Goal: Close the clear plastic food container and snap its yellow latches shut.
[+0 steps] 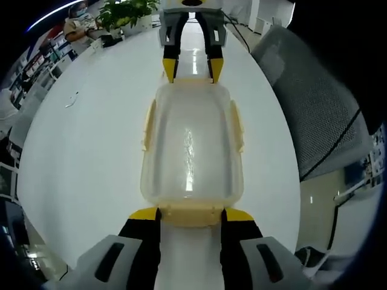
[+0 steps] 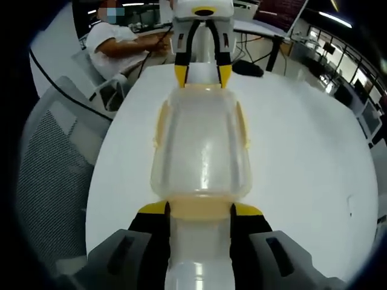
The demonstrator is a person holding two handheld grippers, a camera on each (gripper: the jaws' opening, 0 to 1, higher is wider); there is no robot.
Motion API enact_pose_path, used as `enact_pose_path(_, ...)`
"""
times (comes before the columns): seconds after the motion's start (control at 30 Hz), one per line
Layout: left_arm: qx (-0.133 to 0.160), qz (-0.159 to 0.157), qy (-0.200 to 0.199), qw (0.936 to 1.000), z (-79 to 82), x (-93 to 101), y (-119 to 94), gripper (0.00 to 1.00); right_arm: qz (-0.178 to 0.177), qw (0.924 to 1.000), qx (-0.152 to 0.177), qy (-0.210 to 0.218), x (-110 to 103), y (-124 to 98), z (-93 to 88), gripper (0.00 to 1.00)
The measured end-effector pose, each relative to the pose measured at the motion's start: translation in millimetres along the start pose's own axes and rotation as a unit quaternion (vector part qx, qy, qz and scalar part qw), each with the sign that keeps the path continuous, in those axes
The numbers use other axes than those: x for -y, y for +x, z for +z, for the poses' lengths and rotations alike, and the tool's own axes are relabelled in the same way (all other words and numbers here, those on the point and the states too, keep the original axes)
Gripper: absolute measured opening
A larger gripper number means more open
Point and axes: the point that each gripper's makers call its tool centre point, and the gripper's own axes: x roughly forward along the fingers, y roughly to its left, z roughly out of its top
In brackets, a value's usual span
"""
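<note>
The container (image 1: 192, 148) sits out on the white tabletop (image 1: 91, 139), lid on, well in from the edges. The left gripper (image 1: 191, 215) is at one short end, its jaws parted with the yellow tips on either side of that end's latch (image 1: 192, 212), touching the container. At the opposite end the right gripper (image 2: 199, 211) does the same on its latch (image 2: 200, 207). The side latches (image 1: 147, 124) are splayed outward. A mesh chair (image 1: 314, 115) stands by the tabletop's edge.
</note>
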Motion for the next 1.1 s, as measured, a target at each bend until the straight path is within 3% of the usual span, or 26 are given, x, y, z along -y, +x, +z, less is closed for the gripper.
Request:
enact_pose_path(0.5,0.002,0.02,0.001,0.9998,30.3,0.2,-18.7,0.32,-0.009,0.9997,0.01,-0.018,0.7,-40.3,-1.6,0.35)
enact_pose_path(1.1,0.007,0.032,0.008,0.9994,75.7,-5.7,-20.3,0.32,-0.025,0.9994,0.003,-0.022,0.5,-79.1,-30.9,0.35)
